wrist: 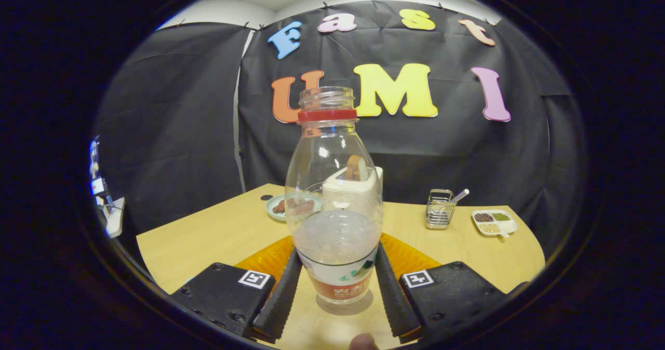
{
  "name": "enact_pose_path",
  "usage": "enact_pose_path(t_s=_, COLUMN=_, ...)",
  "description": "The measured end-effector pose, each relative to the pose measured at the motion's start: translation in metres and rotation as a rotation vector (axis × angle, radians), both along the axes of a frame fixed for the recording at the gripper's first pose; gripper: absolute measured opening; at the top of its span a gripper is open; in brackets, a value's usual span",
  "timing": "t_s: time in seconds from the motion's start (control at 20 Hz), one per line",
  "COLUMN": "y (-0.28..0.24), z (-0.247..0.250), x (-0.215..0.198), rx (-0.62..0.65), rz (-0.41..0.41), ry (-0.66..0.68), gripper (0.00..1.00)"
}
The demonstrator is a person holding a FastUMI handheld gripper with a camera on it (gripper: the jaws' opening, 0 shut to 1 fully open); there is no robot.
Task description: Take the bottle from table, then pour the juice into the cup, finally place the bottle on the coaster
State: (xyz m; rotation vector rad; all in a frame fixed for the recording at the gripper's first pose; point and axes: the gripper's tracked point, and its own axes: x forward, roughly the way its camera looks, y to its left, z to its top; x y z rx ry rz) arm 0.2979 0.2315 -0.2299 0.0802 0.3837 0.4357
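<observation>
Standing upright on the counter (208, 236), one clear bottle (335, 210) with no cap sits between the fingers of the gripper (335, 282), which close against its lower sides, pinching it. An orange coaster (410, 259) lies just behind it. Beyond are one white toaster (358, 191), one plate (275, 207), one wire basket (439, 209) and one divided dish (494, 221).
</observation>
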Motion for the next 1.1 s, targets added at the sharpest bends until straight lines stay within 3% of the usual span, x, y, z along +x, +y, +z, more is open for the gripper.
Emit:
enact_pose_path(t_s=0.55, y=0.006, z=-0.073, x=0.021, rx=-0.036, rz=-0.005, ry=0.066, gripper=0.8)
enact_pose_path(t_s=0.95, y=-0.004, z=-0.078, x=0.022, rx=-0.041, rz=-0.022, ry=0.057, gripper=0.83)
enact_pose_path(t_s=1.1, y=-0.008, z=-0.06, x=0.02, rx=-0.041, rz=-0.037, ry=0.014, gripper=0.94)
